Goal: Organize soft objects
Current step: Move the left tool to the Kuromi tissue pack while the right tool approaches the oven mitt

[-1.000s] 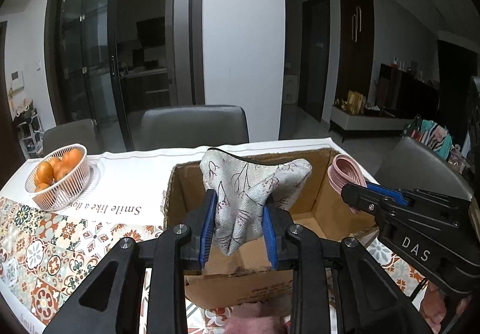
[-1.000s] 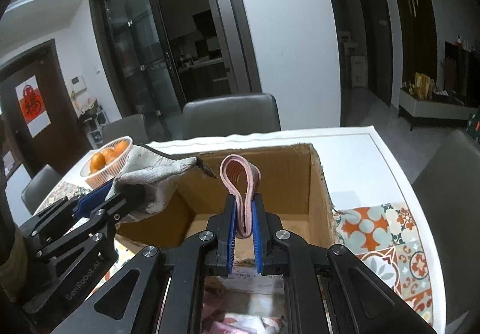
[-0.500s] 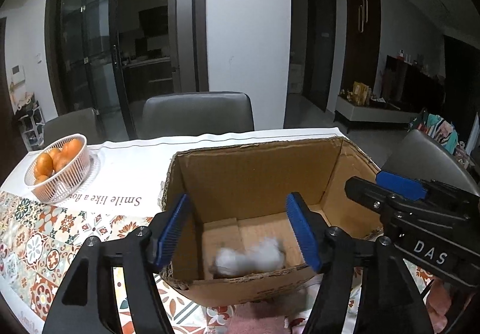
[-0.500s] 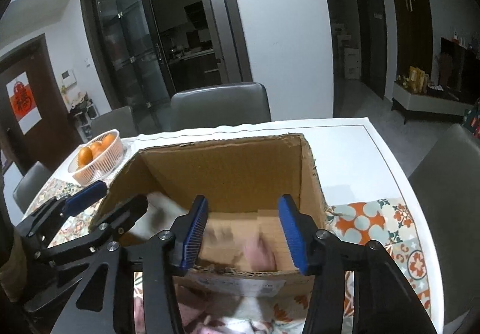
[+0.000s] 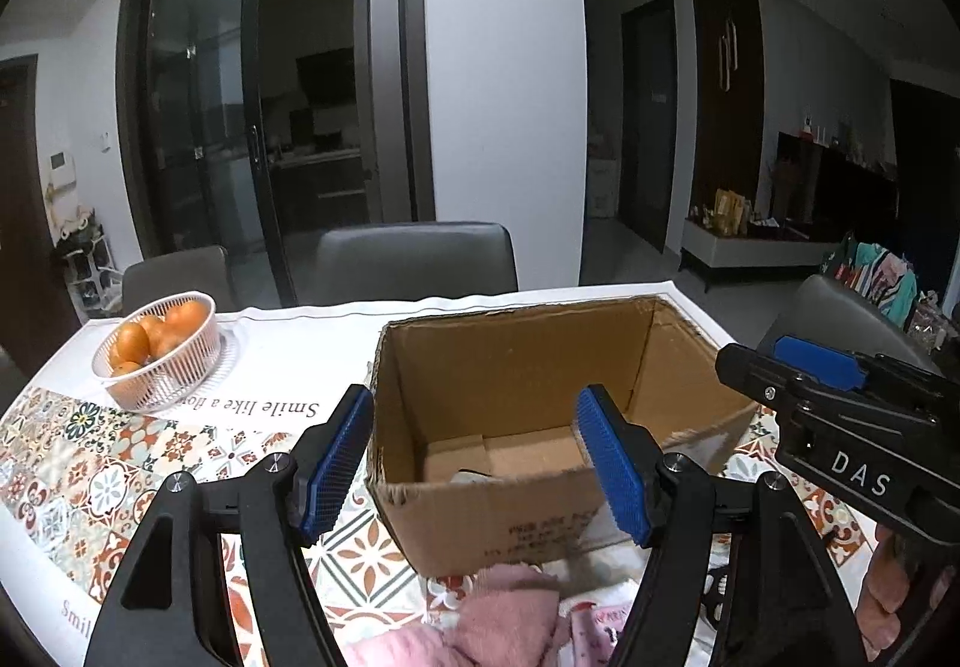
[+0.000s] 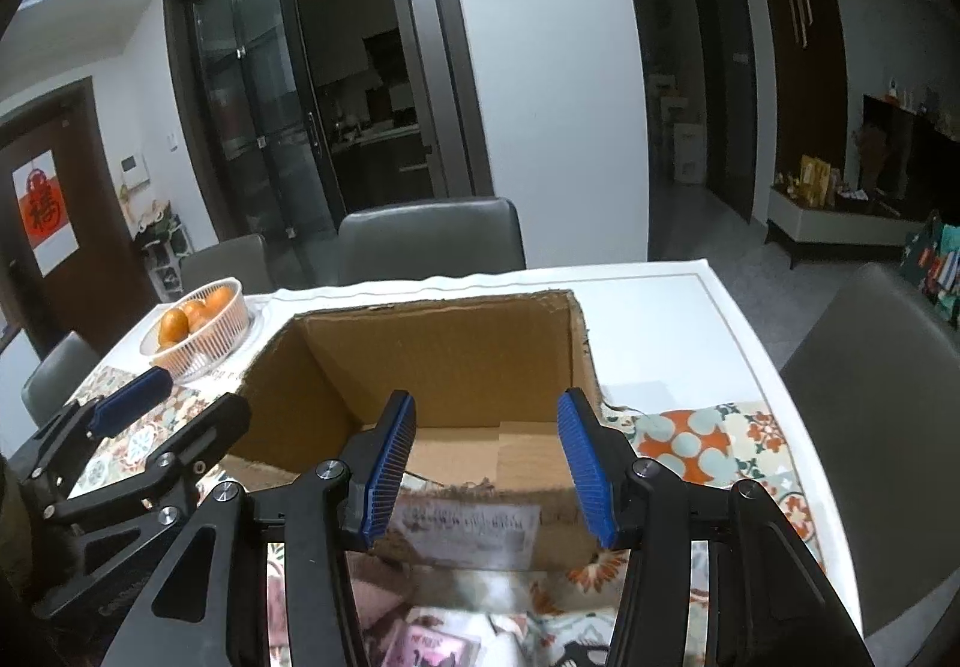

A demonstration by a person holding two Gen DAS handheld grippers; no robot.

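An open cardboard box (image 5: 528,367) stands on the table; it also shows in the right wrist view (image 6: 444,361). A pale cloth edge (image 5: 474,477) peeks from its floor. My left gripper (image 5: 480,463) is open and empty, held just in front of the box's near wall. My right gripper (image 6: 486,463) is open and empty, also before the near wall. The right gripper's body (image 5: 840,427) shows at the right of the left wrist view. A pile of pink soft items (image 5: 510,619) lies on the table below the grippers, partly hidden by them (image 6: 432,637).
A white basket of oranges (image 5: 159,355) stands at the back left of the table (image 6: 204,325). The patterned tablecloth (image 5: 90,463) covers the table. Grey chairs (image 5: 414,253) stand behind it and one at the right (image 6: 870,397).
Both grippers opened and dropped the grey patterned cloth and the pink item into the box. Both have since pulled back and a little up from the box.
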